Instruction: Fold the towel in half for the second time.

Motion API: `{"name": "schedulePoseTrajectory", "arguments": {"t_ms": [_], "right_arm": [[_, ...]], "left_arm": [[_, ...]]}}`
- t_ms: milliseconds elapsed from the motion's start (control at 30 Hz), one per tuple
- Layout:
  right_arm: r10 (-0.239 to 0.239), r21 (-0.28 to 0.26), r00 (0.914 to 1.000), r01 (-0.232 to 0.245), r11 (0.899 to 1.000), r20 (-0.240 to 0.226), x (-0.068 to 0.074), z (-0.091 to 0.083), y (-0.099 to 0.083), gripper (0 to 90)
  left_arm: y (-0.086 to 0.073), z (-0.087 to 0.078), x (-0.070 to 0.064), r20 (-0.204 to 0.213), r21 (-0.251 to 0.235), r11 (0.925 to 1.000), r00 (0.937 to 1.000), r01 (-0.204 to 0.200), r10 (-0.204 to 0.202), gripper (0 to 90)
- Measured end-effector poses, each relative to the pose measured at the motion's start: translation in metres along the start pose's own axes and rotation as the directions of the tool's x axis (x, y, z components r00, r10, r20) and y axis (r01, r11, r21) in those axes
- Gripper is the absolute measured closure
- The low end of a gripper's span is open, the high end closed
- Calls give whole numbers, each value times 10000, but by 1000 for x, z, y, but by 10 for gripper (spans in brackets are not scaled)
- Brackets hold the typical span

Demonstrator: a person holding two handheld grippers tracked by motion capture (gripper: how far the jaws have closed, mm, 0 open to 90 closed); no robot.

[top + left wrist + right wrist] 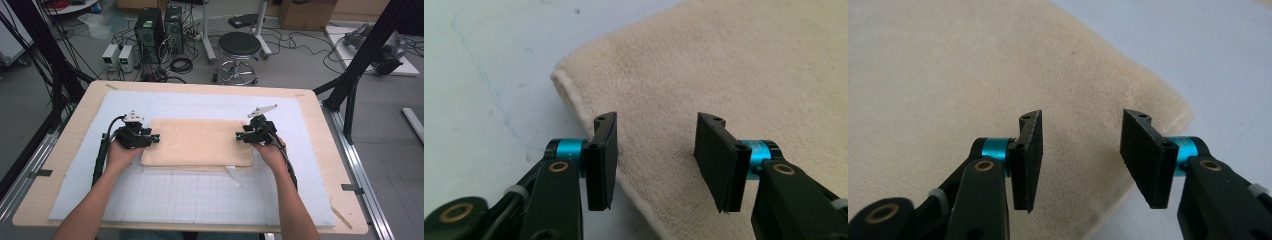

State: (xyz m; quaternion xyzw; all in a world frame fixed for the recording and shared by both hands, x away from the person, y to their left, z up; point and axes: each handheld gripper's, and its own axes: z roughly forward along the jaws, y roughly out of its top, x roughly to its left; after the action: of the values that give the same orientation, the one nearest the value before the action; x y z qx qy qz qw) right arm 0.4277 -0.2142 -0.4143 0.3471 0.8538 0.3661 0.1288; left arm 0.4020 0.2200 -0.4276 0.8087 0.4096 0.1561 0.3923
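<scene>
Left gripper view looks along the left tool (656,160), whose two black jaws stand wide apart with nothing between them but the nap of the folded towel (744,75) below; one jaw hangs over the towel's rolled edge, the other over the cloth itself, and whether the pads touch the fabric cannot be told. The right gripper view shows the right tool (1082,160) in the same state, jaws spread wide and holding nothing, poised over the towel (948,75) near one of its rounded corners, where the pale blue mat (1228,60) begins. From the high view, the left tool (156,138) sits at the towel's left short edge and the right tool (239,136) at its right short edge, each held in a hand whose forearm comes in from the near edge of the tabletop (320,107). The cream towel (197,142) lies flat as a rectangle around the middle of the tabletop, its long axis running left to right, parallel to the near and far edges, and its short ends pointing toward the left and right edges. A white tag (233,175) pokes out from under its near long edge, angled toward the near right corner. The towel rests on the blue mat (200,195), which is gridded in its near part and covers most of the wooden tabletop.
</scene>
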Motion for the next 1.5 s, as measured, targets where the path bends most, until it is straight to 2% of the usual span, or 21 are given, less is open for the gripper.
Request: {"name": "schedulePoseTrajectory", "arguments": {"t_ms": [100, 300, 367, 433, 500, 667, 767, 900, 1100, 1233, 1367, 1500], "right_arm": [[88, 117, 10000, -88, 9999, -16, 0, 4, -3, 513], [259, -112, 9997, -259, 9996, -29, 2, 2, -7, 471], [267, -225, 9996, -268, 9994, -45, 3, 0, -8, 441], [225, -328, 9997, -225, 9992, -24, 5, -2, -9, 427], [202, -554, 9998, -205, 9983, -60, 7, -6, -10, 405], [244, -904, 9997, -250, 9956, -67, 12, -17, -15, 344], [374, -969, 9992, -387, 9945, -158, 13, -23, -16, 291], [380, -1147, 9991, -397, 9926, -165, 18, -33, -15, 231], [-6, -1347, 9999, -12, 9909, -134, 29, -43, -11, 199], [-197, -1451, 9996, 166, 9893, -196, 33, -48, -10, 187], [-229, -1385, 9995, 195, 9902, -228, 37, -51, -10, 163], [-283, -1417, 9993, 246, 9896, -243, 40, -56, -10, 139]], "left_arm": [[0, 2, 0, -5, -75, 10000, 10000, 57, -57, 520], [1, -5, -1, 66, -380, 9992, 9999, 140, -138, 474], [2, -9, -2, 125, -527, 9986, 9999, 36, -29, 452], [2, -12, -5, 202, -698, 9975, 9998, 60, -46, 432], [2, -16, -6, 265, -761, 9970, 9996, -105, 125, 420], [-3, -25, -7, 337, -871, 9961, 9994, -97, 127, 378], [-6, -33, -9, 567, -919, 9957, 9983, -113, 165, 344], [-12, -42, -12, 623, -1116, 9933, 9974, -293, 364, 318], [-17, -53, -14, 790, -1095, 9936, 9963, -263, 351, 255], [-16, -61, -18, 813, -1285, 9914, 9960, -263, 369, 212], [-16, -67, -20, 791, -1401, 9894, 9956, -389, 504, 177], [-20, -71, -22, 791, -1595, 9869, 9961, -259, 389, 161]]}}
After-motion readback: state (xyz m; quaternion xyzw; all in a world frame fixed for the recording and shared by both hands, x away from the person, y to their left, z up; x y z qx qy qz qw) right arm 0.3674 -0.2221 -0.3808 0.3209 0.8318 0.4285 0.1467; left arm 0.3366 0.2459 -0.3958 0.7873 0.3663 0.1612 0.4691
